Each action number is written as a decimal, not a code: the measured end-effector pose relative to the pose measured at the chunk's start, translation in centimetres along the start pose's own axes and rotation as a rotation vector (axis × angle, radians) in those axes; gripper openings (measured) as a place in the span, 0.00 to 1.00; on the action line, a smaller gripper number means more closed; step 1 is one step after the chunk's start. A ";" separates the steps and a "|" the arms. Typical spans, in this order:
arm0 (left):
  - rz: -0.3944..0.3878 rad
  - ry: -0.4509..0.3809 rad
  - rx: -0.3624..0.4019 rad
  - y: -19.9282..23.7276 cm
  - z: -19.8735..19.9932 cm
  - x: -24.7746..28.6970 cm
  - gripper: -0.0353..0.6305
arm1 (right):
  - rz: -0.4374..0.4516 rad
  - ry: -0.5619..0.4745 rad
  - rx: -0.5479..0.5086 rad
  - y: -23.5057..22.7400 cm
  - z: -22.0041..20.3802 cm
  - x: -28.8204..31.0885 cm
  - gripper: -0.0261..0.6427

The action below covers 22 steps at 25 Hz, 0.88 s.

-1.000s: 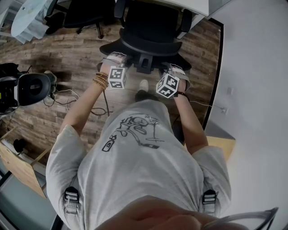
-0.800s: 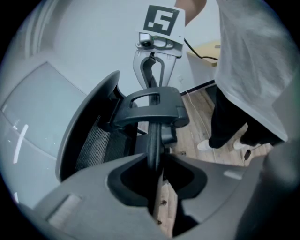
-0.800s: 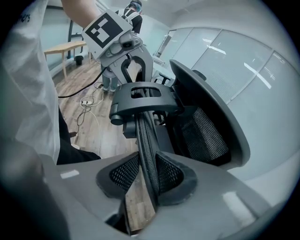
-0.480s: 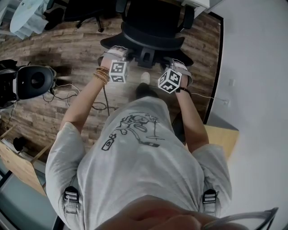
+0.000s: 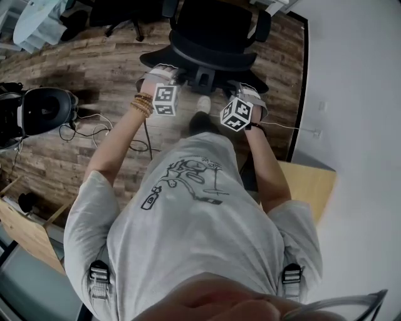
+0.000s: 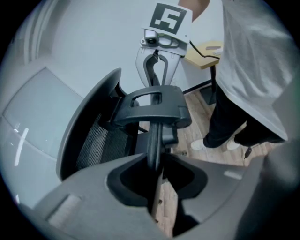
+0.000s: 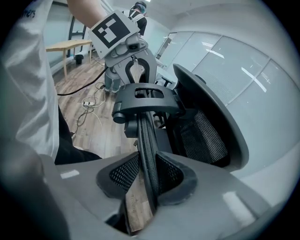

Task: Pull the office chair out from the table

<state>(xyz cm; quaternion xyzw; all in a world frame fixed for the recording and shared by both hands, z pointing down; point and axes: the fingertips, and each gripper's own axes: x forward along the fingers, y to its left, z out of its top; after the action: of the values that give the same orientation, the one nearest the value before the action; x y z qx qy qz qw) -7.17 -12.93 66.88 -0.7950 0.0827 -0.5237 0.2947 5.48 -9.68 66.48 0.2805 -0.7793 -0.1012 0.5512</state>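
Note:
The black office chair (image 5: 207, 47) stands at the top of the head view, its backrest toward me. My left gripper (image 5: 161, 70) is shut on the backrest's top rim on the left side, and my right gripper (image 5: 245, 89) is shut on the same rim on the right. In the left gripper view the thin black rim (image 6: 153, 140) runs between the jaws of the left gripper (image 6: 154, 169), with the right gripper (image 6: 157, 79) clamped further along. In the right gripper view the mesh-edged rim (image 7: 145, 140) sits pinched in the right gripper (image 7: 146, 177), beyond it the left gripper (image 7: 136, 77).
The floor is wood planks with loose cables (image 5: 88, 135) on the left. A second black chair (image 5: 119, 19) stands at the top left, a round black device (image 5: 41, 110) at the left edge. A low wooden table (image 5: 310, 185) and a white wall (image 5: 357, 125) close the right side.
The chair has come away from the white table together with both grippers; the table edge has nearly left the top of the head view, and more of the wooden table shows at right.

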 end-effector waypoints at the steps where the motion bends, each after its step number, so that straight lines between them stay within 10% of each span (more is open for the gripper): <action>1: 0.003 -0.002 0.002 -0.4 0.1 -0.3 0.22 | 0.000 0.000 0.000 0.5 0.1 -0.3 0.21; 10: 0.007 -0.007 0.032 -9.6 3.2 -3.4 0.22 | -0.026 0.000 0.016 10.0 -1.9 -4.3 0.21; 22: -0.005 0.000 0.006 -10.9 4.5 -6.0 0.21 | -0.007 0.000 -0.001 11.1 -1.5 -7.0 0.21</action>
<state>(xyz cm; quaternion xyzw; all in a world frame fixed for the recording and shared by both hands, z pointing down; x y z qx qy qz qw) -7.72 0.26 66.99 -0.7944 0.0789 -0.5246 0.2958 4.90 3.52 66.67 0.2829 -0.7784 -0.1033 0.5508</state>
